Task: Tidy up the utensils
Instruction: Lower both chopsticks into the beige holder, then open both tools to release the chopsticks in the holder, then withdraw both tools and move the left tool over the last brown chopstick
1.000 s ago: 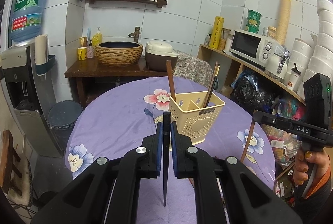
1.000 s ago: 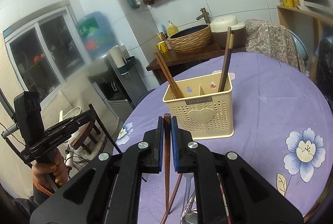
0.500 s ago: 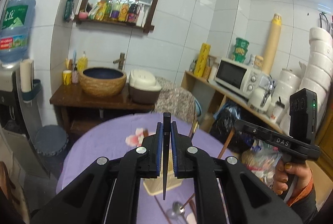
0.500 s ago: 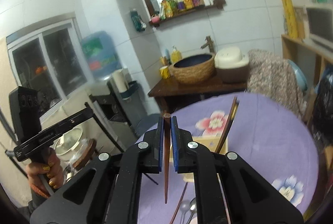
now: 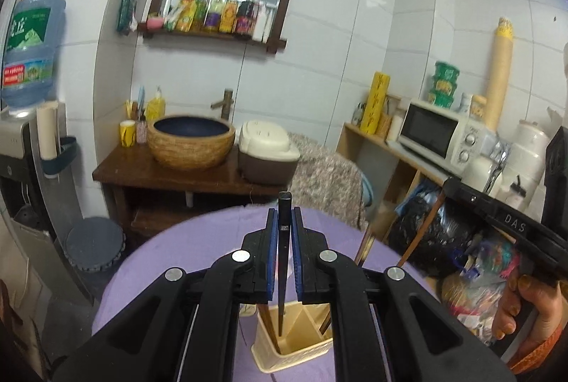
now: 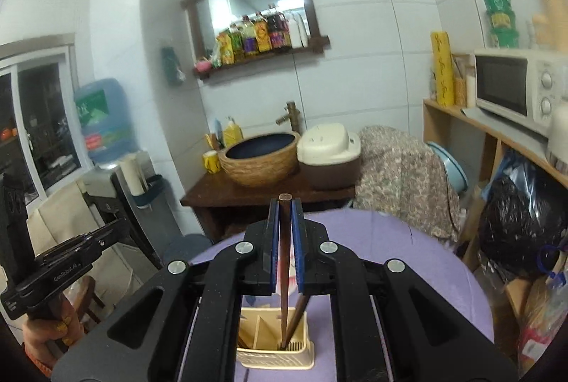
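The round bench (image 5: 184, 250), under a purple cloth, fills the lower middle of both views, and the cream utensil holder (image 5: 298, 346) stands on it at the bottom centre, half hidden behind the black arms of each tool. The holder is split into compartments, and brown chopsticks already lean in it, which is likely why each new stick is carried upright: a vertical stick can drop straight into a slot. The left gripper (image 5: 284, 240) has its jaws clamped on a black chopstick (image 5: 283, 275), whose lower tip hangs over the holder's left compartment. The right gripper (image 6: 285, 240) is clamped in the same way on a brown chopstick (image 6: 284, 275), with its tip down at the right compartment; whether it touches the bottom I cannot tell. In the left view the right hand (image 5: 522, 304) shows at the lower right edge with its tool. The leaning chopsticks are the main obstacles, since they crowd the slots. Further back, at mid-frame, stand a woven basin (image 5: 191, 140) and a rice cooker (image 5: 268, 151), well clear of the work.
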`<state>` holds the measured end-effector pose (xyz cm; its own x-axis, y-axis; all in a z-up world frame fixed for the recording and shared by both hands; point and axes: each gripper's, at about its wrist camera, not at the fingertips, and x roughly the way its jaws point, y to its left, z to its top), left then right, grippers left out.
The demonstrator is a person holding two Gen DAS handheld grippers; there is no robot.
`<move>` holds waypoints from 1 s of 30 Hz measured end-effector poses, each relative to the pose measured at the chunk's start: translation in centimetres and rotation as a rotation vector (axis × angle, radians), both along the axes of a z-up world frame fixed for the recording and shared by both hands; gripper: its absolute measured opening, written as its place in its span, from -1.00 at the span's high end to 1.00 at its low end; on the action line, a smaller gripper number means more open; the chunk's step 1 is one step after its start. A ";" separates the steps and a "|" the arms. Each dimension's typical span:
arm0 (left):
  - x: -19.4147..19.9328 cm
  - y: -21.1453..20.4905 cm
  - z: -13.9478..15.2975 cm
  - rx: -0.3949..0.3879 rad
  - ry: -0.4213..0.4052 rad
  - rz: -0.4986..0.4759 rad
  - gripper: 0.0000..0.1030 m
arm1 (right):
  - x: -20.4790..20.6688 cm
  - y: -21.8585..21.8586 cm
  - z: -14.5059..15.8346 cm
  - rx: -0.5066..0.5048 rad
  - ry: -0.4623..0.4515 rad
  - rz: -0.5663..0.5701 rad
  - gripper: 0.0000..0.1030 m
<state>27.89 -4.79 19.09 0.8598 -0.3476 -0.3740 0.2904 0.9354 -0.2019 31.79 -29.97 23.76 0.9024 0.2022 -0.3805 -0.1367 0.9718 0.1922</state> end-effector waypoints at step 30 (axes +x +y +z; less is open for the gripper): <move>-4.8 1.7 -8.5 0.044 0.045 0.010 -0.89 | -3.7 -1.5 -10.9 0.012 0.067 -0.013 -0.77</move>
